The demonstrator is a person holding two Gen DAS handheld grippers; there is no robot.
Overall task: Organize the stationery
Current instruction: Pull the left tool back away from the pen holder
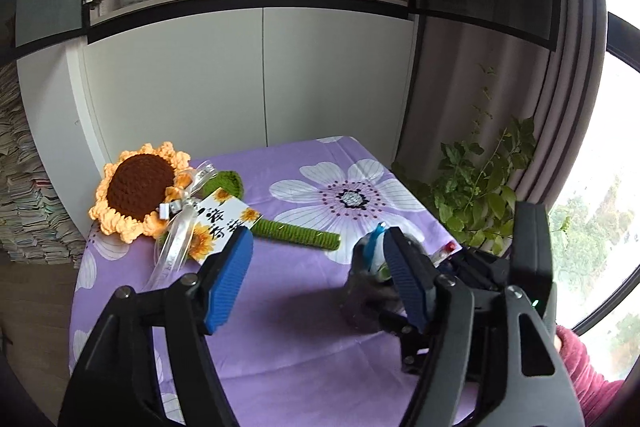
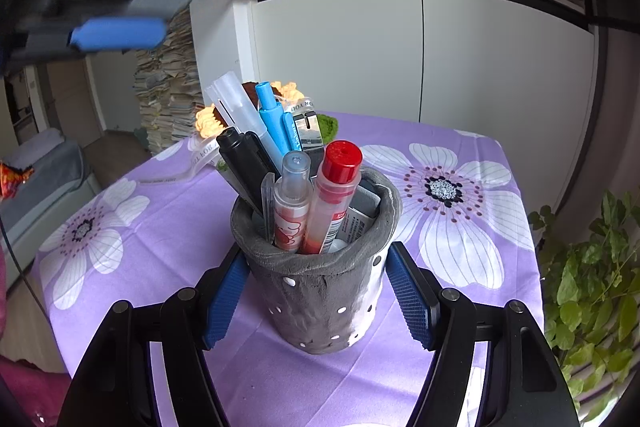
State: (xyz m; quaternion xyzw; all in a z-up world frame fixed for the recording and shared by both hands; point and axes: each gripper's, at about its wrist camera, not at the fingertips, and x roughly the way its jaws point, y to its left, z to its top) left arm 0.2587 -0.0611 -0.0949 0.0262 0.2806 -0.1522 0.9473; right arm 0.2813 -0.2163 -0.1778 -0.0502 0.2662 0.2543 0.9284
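Note:
A grey pen holder (image 2: 316, 299) stands on the purple flowered tablecloth (image 2: 160, 227). It holds several pens, among them a blue pen (image 2: 272, 119), a black pen (image 2: 244, 155) and a red-capped pen (image 2: 336, 195). My right gripper (image 2: 316, 301) is shut on the holder, one blue pad on each side of its wall. In the left wrist view my left gripper (image 1: 316, 281) hangs open over the cloth with nothing between its pads. The holder (image 1: 366, 291) stands just behind its right finger. In the right wrist view one blurred blue pad (image 2: 120, 34) of the left gripper shows at the upper left.
A crocheted sunflower (image 1: 136, 193) with a ribbon and a card (image 1: 224, 223) lies at the table's far left. A leafy plant (image 1: 480, 195) stands beyond the right edge by the window. White cabinets, bookshelves and a stack of books (image 1: 24, 207) stand behind. A pink sleeve (image 1: 588, 375) shows at lower right.

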